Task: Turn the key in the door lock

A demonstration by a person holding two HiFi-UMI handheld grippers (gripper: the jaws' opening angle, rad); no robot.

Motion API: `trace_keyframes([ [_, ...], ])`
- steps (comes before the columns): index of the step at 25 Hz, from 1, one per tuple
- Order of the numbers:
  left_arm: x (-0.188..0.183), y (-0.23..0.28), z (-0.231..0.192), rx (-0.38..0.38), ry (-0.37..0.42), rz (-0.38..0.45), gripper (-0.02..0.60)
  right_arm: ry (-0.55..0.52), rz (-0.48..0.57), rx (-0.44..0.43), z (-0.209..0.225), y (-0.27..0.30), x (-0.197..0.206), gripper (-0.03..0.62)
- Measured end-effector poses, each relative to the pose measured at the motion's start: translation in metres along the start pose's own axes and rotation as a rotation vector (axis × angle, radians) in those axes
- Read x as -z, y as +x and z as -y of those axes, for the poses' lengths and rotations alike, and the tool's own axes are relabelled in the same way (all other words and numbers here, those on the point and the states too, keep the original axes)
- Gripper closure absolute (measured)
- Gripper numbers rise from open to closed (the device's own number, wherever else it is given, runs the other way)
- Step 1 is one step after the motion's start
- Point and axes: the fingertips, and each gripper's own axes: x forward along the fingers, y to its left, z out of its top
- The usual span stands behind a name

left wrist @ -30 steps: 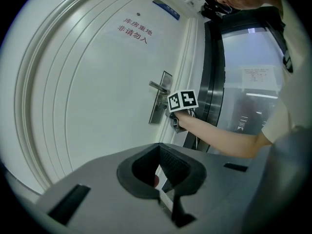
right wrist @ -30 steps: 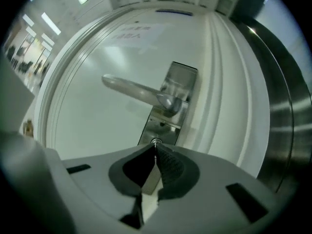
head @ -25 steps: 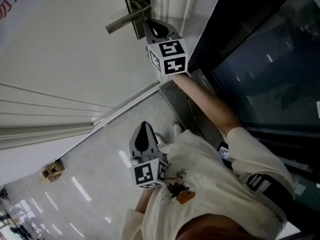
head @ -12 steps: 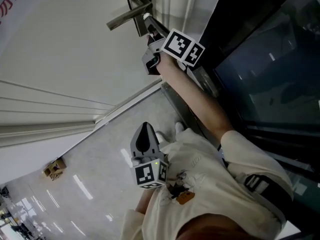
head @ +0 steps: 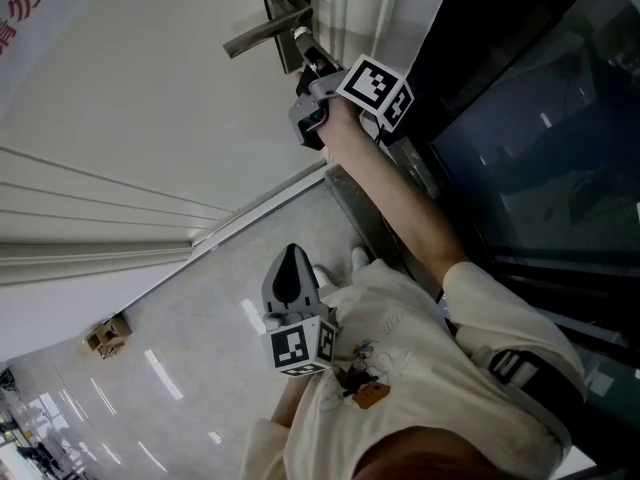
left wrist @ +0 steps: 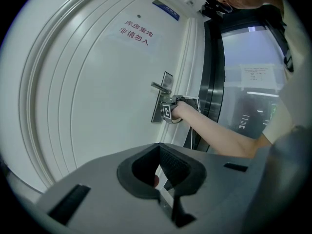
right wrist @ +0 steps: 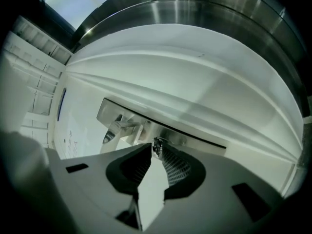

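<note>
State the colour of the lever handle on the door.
Silver-grey metal: the lever handle shows best in the head view, against the white door.

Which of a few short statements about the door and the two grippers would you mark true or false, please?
1. The right gripper is just under the lever handle. True.
2. Its jaws are pressed together. False: they stand apart, having just been opening, with the key between the tips.
3. The left gripper holds the handle. False: it is shut, empty, back from the door.
4. The door bears a sign in red characters. True.
</note>
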Motion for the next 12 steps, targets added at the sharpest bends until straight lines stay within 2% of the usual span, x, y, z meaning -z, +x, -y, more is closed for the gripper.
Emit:
trace_keyframes([
  [2,0.0,-0.002,0.0,-0.002,-0.002,0.0,0.575,-0.04,-0.008,-0.004,-0.001,-0.005,0.001,0.503],
  [6,-0.001,-0.004,-0.001,-0.002,0.002,0.008,0.575,-0.177,-0.01,-0.027,-0.012,-0.03,0.004,0.494],
  [12,-0.004,-0.003,0.006,0.028,0.008,0.015,0.575,-0.509,-0.043,-0.149,-0.066,-0.09,0.021,0.567],
])
